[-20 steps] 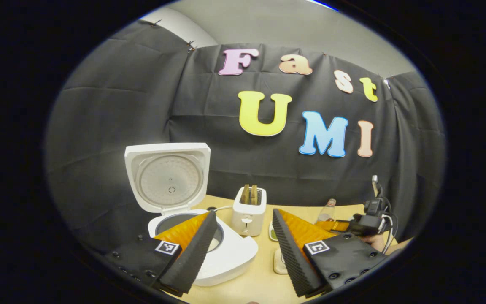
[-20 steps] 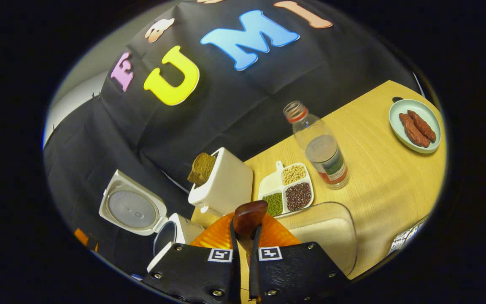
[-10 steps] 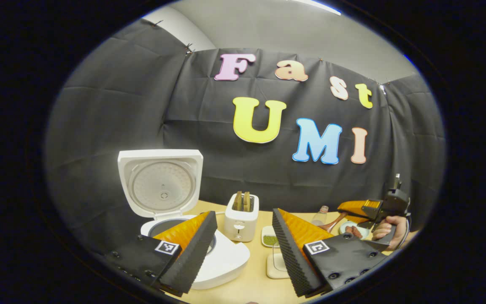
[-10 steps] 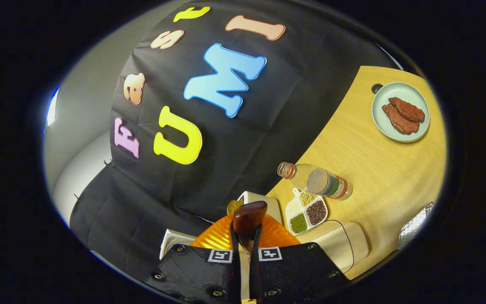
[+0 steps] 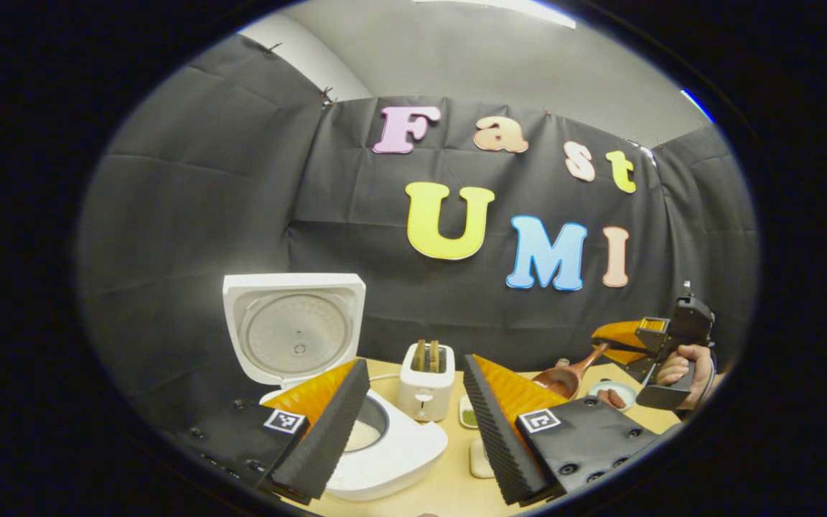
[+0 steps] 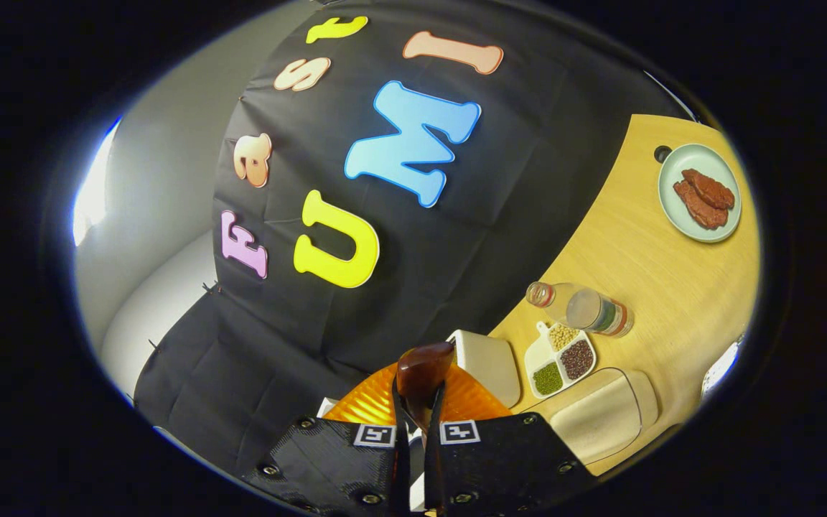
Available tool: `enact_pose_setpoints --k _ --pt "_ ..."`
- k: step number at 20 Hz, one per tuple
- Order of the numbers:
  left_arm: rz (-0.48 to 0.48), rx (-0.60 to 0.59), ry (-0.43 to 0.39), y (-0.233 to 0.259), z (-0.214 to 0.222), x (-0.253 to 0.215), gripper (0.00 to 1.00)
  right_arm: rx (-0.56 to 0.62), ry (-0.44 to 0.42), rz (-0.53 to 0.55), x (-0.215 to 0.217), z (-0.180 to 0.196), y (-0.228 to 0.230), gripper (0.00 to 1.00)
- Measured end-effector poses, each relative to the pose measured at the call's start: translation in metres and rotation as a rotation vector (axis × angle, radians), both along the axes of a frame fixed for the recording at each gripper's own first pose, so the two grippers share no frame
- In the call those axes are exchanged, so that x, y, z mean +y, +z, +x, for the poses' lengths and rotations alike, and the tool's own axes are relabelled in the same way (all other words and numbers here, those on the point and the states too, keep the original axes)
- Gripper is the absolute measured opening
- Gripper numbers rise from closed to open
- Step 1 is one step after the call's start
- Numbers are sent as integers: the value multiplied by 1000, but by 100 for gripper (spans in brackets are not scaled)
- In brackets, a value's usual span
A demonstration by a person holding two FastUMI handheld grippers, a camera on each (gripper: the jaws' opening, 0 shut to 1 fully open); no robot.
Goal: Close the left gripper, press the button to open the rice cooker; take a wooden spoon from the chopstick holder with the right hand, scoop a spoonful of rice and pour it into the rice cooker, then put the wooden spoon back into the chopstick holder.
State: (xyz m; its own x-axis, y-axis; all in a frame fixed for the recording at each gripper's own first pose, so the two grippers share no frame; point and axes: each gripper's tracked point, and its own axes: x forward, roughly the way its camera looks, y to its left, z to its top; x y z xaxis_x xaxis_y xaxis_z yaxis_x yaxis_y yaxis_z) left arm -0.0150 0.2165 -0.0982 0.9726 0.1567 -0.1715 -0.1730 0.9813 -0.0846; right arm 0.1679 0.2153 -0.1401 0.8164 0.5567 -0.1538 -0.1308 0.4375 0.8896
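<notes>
- Left gripper view: the rice cooker (image 5: 356,438) is seen on the desk (image 5: 449,485) near its left edge, lid (image 5: 295,323) raised upright so the pot can be filled.
- The left gripper (image 5: 413,424) is held released, jaws spread wide, hovering idle above the cooker.
- The right gripper (image 6: 417,424) is clenched on the wooden spoon (image 6: 421,373), handle pinched between both fingers; the bowl is carried high above the desk, well right of the toaster (image 5: 424,380).
- No brand or label writing can be read.

The wooden table (image 6: 643,244) carries rice cooker (image 5: 385,449), toaster (image 5: 424,380), bottle (image 6: 582,309), plate (image 6: 699,192).
</notes>
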Motion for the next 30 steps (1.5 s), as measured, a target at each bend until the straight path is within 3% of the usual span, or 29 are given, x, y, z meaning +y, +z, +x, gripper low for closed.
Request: enact_pose_setpoints --k 7,13,17,25,30 --pt "12 -16 22 6 -15 24 94 27 57 126 54 -5 18 8" --pt "40 -44 -3 7 -26 38 93 38 126 151 103 -16 27 8" --pt "34 -54 -28 4 -32 51 94 35 164 128 134 -15 26 8" --pt "21 -50 5 -7 -45 81 93 12 241 66 197 -9 21 8" --pt "11 -41 26 -18 -51 92 94 -22 287 -43 239 -8 12 8"
